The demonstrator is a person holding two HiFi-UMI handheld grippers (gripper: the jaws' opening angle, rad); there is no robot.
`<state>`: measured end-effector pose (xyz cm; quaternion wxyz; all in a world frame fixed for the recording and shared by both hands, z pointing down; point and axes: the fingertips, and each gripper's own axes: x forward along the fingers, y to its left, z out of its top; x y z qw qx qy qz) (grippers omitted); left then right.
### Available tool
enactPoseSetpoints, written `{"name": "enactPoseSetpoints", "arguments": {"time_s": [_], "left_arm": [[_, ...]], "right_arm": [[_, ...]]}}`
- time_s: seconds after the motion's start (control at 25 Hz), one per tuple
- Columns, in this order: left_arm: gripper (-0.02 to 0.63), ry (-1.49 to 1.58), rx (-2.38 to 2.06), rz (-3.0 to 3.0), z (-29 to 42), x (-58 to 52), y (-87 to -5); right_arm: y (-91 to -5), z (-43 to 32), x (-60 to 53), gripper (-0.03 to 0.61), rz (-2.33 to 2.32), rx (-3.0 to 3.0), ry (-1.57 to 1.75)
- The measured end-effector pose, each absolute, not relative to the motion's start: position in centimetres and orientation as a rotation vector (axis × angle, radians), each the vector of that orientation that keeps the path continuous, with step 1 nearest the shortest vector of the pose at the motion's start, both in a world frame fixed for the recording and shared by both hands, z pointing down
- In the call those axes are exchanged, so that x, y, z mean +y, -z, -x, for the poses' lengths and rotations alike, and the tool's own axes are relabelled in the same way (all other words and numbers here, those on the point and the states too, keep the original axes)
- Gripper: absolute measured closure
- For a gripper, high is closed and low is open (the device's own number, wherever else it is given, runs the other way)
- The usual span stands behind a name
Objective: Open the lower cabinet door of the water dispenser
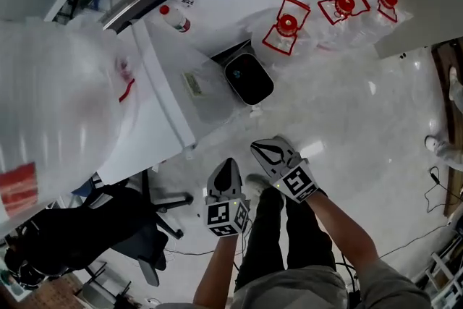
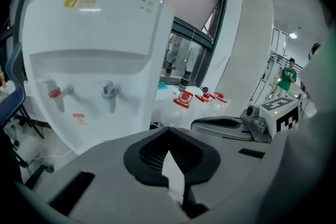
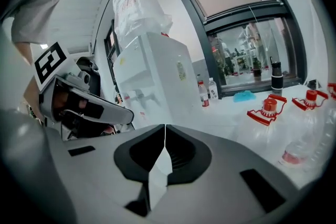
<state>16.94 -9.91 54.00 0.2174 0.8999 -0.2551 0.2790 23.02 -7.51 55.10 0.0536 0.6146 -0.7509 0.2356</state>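
Left gripper [image 1: 226, 168] is hanging fully closed, gripping nothing | right gripper [image 1: 273, 150] is sitting just beside it, likewise pinched together and empty | both are facing the water dispenser [image 2: 89, 55], probably lining up for its lower cabinet door, which no view is showing | yellow logo [image 2: 82, 1] on its front is showing too blurred to read.

We see the water dispenser [image 2: 94, 44] in smooth white plastic with a soft sheen, its bottle [image 1: 51, 83] in clear, crinkly plastic. The floor [image 1: 347, 127] is glossy, with bright reflections. The jugs [image 1: 304, 36] are clear plastic, their caps [image 1: 287, 24] red plastic. The left tongs [image 2: 169, 134] and right tongs [image 3: 165, 128] are matt grey plastic with black ribbed pads [image 2: 152, 157].
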Motion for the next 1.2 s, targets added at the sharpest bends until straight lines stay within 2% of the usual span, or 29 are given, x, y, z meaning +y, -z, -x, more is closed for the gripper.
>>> {"name": "enactPoseSetpoints", "arguments": {"time_s": [0.56,0.72,1.2], "left_arm": [[0.606,-0.767,-0.782,-2.39,-19.1,-11.8,-64.6],[0.606,-0.778,-0.806,-2.371,-18.7,-12.3,-67.5],[0.606,-0.843,-0.863,-2.247,-15.8,-12.1,-73.5]], "right_arm": [[-67.8,-24.2,-9.7,0.561,-1.698,-2.342,-0.734],[-71.9,-24.2,-10.3,0.508,-1.629,-2.332,-0.745],[-80.4,-23.0,-13.1,0.416,-1.464,-2.267,-0.771]]}}
